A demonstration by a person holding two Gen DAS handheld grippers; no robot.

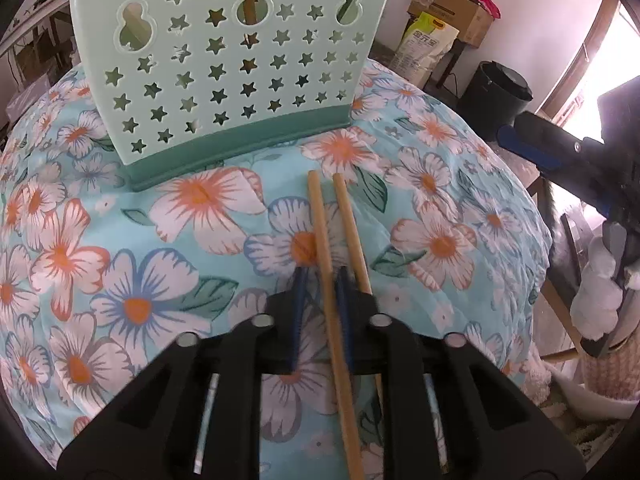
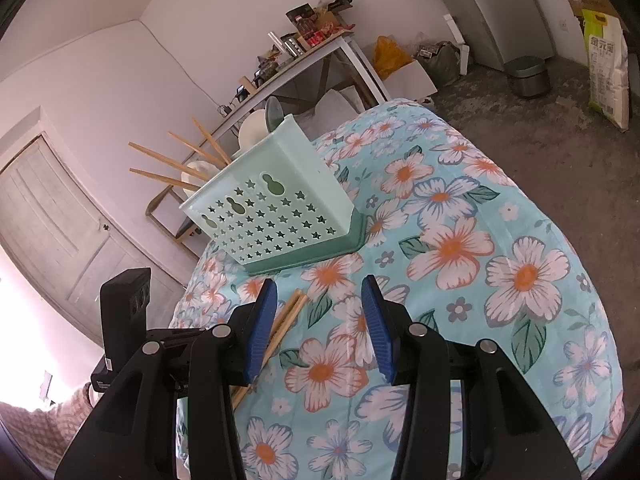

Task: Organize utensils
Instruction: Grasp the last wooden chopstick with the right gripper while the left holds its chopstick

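Note:
A mint-green utensil holder with star-shaped holes stands upright on the floral cloth, ahead of my left gripper. That gripper is shut on one wooden chopstick, which runs back between its blue pads. A second chopstick lies just outside the right finger. In the right wrist view the holder has several chopsticks sticking out of its top. My right gripper is open over the cloth with nothing between its pads. The two chopsticks sit beside its left finger.
The cloth-covered table drops off on its right and far sides. A black bin, a cardboard box and a sack stand on the floor beyond. A cluttered shelf and a door are behind the holder.

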